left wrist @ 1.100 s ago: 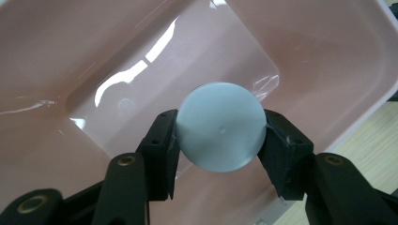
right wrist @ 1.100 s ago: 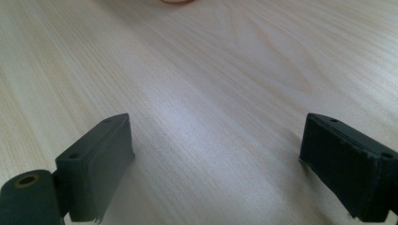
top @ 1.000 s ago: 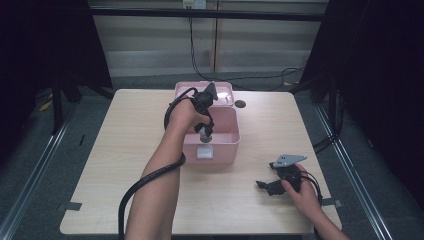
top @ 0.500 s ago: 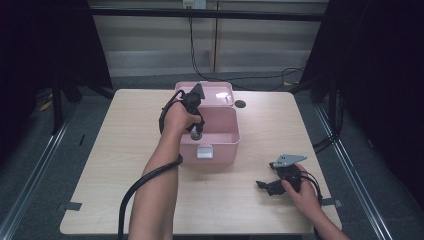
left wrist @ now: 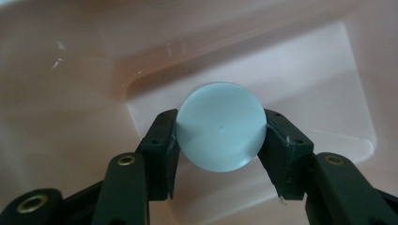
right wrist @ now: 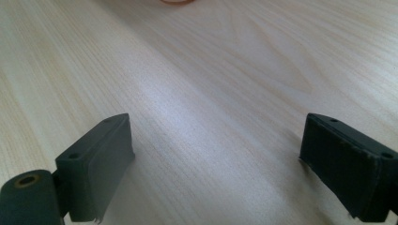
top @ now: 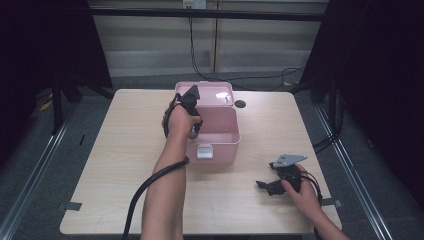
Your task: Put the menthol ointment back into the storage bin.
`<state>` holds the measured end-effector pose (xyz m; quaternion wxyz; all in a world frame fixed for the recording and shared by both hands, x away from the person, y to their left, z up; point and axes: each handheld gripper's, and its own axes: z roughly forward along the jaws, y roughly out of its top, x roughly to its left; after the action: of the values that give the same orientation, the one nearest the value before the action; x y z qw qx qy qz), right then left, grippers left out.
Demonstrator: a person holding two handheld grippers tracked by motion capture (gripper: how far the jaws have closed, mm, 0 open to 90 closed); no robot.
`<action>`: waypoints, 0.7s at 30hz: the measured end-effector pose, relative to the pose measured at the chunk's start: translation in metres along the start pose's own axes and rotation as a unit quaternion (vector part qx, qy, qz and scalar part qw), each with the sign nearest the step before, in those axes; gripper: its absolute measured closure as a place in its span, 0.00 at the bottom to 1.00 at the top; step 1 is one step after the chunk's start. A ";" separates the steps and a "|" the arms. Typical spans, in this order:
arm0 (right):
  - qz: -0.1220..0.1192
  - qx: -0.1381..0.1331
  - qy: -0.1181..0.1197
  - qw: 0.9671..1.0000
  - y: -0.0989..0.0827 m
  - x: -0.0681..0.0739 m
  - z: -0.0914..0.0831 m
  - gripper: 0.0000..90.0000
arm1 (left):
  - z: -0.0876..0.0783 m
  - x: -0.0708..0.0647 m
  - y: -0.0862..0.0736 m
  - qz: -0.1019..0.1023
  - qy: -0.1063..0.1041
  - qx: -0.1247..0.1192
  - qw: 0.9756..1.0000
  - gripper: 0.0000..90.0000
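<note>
We hold a pale blue ball (left wrist: 220, 133) clamped in our left tool (left wrist: 220, 140), lowered inside the open pink box (top: 220, 145) on the desk (top: 125, 150). Releasing it remains. Our right tool (right wrist: 216, 159) rests on the desk, jaws apart and empty.

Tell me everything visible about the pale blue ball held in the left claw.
The pale blue, smooth, slightly glossy ball looks like plastic or rubber, plain apart from a tiny dimple near its middle. It is whole and round, clamped at its sides between the two black pads of the left claw, which alone touch it. It hangs above the floor of the open pink plastic box, inside its walls.
</note>
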<state>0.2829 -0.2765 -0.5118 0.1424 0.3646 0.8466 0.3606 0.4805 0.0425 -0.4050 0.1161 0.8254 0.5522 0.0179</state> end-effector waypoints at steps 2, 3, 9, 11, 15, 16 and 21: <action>0.000 0.000 0.000 1.000 0.000 0.000 0.000 0.10 | 0.003 0.000 0.000 -0.006 0.001 0.001 1.000 0.56; 0.000 0.000 0.000 1.000 0.000 0.000 0.000 0.10 | 0.007 0.001 0.000 -0.011 0.004 0.000 1.000 0.56; 0.000 0.000 0.000 1.000 0.000 0.000 0.000 0.10 | 0.019 0.003 0.000 -0.041 0.008 0.006 0.999 0.56; 0.000 0.000 0.000 1.000 0.000 0.000 0.000 0.10 | 0.019 0.004 0.001 -0.044 0.009 0.009 0.999 0.56; 0.000 0.000 0.000 1.000 0.000 0.000 0.000 0.10 | 0.017 0.003 0.003 -0.045 0.013 -0.007 0.999 0.56; 0.000 0.000 0.000 1.000 0.000 0.000 0.000 0.10 | 0.017 0.003 0.003 -0.045 0.013 -0.007 0.999 0.56; 0.000 0.000 0.000 1.000 0.000 0.000 0.000 0.10 | 0.021 0.000 0.007 -0.052 0.011 -0.015 0.998 0.56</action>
<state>0.2829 -0.2765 -0.5118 0.1424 0.3645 0.8467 0.3606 0.4900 0.0367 -0.4241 0.1233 0.7932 0.5956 0.0290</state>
